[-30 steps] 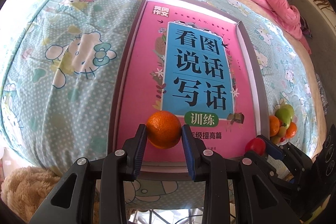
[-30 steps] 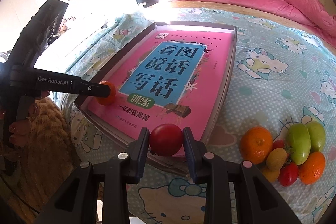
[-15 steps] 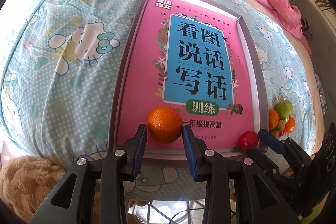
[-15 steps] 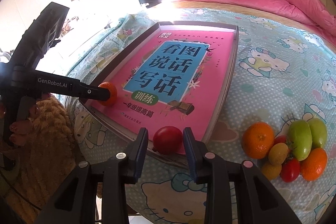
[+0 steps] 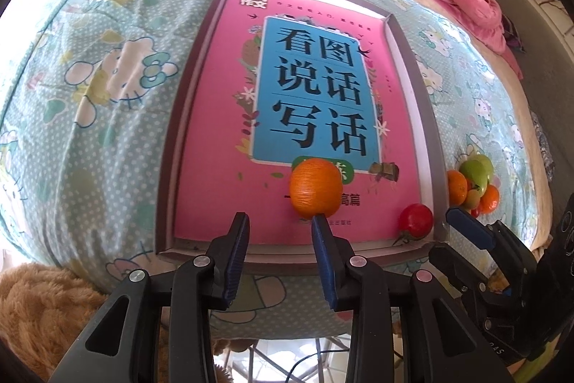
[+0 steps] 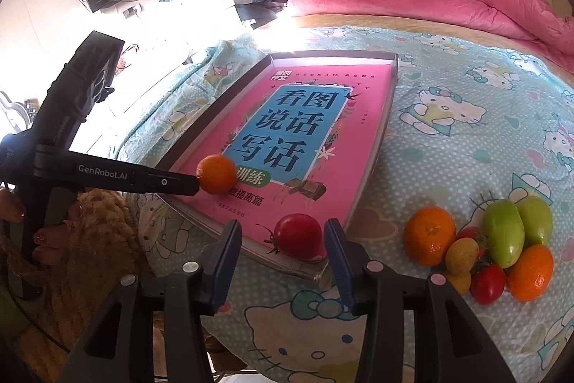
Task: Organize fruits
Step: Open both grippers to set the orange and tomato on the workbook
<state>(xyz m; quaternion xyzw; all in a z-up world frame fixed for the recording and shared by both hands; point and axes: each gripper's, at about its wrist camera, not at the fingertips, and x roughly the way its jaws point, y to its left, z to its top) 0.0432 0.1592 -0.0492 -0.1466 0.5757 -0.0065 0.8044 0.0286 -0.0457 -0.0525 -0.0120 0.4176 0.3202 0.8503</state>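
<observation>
Right claw [image 6: 283,239] opening, round red tomato [image 6: 297,234] loose between its blue pads on the near corner of the grey shallow tray [image 6: 389,103], left claw [image 5: 280,232] narrowly parted, round orange mandarin [image 5: 315,187] just beyond its tips on the tray's pink book [image 5: 222,131], heaped fruit pile [image 6: 484,243] right of the tray on the bed.

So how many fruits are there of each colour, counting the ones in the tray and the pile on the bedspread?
Orange fruits: 3
Red fruits: 3, one half hidden in the pile
Green fruits: 2
Yellowish fruits: 2
Total: 10
</observation>
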